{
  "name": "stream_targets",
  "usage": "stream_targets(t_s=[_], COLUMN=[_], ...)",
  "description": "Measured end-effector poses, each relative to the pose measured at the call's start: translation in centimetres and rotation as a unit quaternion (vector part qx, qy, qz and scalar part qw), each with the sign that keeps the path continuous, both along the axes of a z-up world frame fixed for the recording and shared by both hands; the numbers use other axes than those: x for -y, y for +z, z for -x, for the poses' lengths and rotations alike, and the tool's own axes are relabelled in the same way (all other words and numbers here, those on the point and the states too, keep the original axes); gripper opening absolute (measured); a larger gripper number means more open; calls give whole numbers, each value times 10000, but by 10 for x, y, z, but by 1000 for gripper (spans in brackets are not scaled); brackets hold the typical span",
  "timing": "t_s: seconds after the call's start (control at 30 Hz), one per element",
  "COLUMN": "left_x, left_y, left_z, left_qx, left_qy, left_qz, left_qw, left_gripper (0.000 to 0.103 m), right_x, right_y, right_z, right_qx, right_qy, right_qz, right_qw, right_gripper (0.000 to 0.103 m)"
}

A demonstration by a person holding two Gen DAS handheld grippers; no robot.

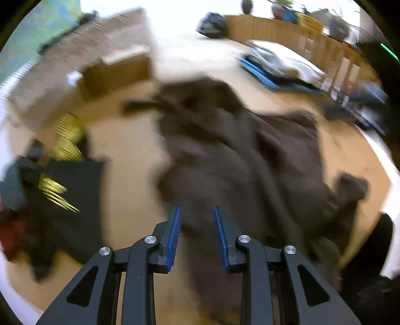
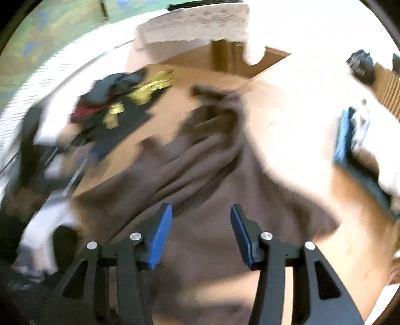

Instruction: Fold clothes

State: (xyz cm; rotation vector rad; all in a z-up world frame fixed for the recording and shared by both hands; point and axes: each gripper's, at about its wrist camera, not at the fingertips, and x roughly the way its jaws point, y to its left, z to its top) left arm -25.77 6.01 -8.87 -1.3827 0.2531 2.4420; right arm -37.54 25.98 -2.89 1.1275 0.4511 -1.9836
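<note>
Your left gripper [image 1: 197,212] has its blue pads apart, with nothing between them. Your right gripper [image 2: 201,212] is spread wide too, and holds nothing. Just past both lies the big crumpled brown cloth garment [image 1: 237,155] [image 2: 200,162], spread on the tan wooden floor [image 1: 130,150]. Beside it to the left sits a messy pile of dark clothes with yellow stripes [image 1: 57,180] [image 2: 115,105]. Farther off is a brown cardboard box [image 1: 117,72]. Everything looks blurry.

Bright light washed over the pale floor [image 1: 200,55], a wooden slatted counter [image 1: 275,32] carried pots [image 1: 246,6], and a cardboard box [image 1: 117,72] sat nearby.
</note>
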Motion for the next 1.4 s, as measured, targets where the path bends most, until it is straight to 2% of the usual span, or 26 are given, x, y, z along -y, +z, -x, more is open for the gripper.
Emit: stream_targets(t_s=[0.1,0.2,0.27,0.37,0.5,0.63,0.7,0.73,0.77,0.83,0.93,1.03,1.07,1.17,1.27,1.33,1.4], left_x=[-34,-47,-39,-12,8,12,13,10,8,5,10,14,15,7,4,6,12], left_y=[-25,-47,-57,-65,-66,-67,-65,-65,-64,-61,-37,-22,-19,-33,-51,-63,-71], left_z=[-15,-13,-4,20,46,82,99,110,121,138,129,102,92,90,90,90,87], left_qx=[224,402,496,647,556,360,246,184,122,50,-248,-254,-239,-181,42,171,251], left_qy=[-253,-295,-186,58,316,380,381,412,444,499,407,104,-7,-209,-265,-308,-377], left_qz=[-36,131,286,268,567,992,1168,1265,1363,1430,1341,1052,970,1293,1516,1601,1712], left_qw=[9994,9987,9982,9975,9963,9937,9921,9909,9896,9885,9898,9941,9950,9912,9881,9865,9842], left_gripper=[28,29,29,29,29,29,36,44,47,46,44,45,45,45,45,45,44], right_x=[22,15,5,-14,-46,-73,-70,-67,-63,-57,-57,-51,-48,-18,-5,-20,-37], right_y=[-47,-81,-90,-91,-90,-90,-86,-84,-81,-72,-28,8,12,7,-27,-50,-66], right_z=[46,64,58,36,-16,-76,-104,-119,-133,-154,-133,-92,-79,-26,25,45,47], right_qx=[16,237,246,178,-9,473,777,928,1079,1296,762,159,-49,-434,95,324,684], right_qy=[-206,-283,-378,-383,-433,-524,-299,-150,-2,226,116,-45,-12,-9,-323,-771,-911], right_qz=[-512,-811,-912,-1115,-1463,-1359,-1274,-1228,-1182,-1038,-592,-130,-58,-54,-285,-759,-954], right_qw=[9985,9960,9948,9929,9883,9882,9883,9880,9871,9859,9953,9998,10000,9990,9990,9936,9889], right_gripper=[48,48,48,48,48,50,50,50,50,50,50,50,50,51,51,51,51])
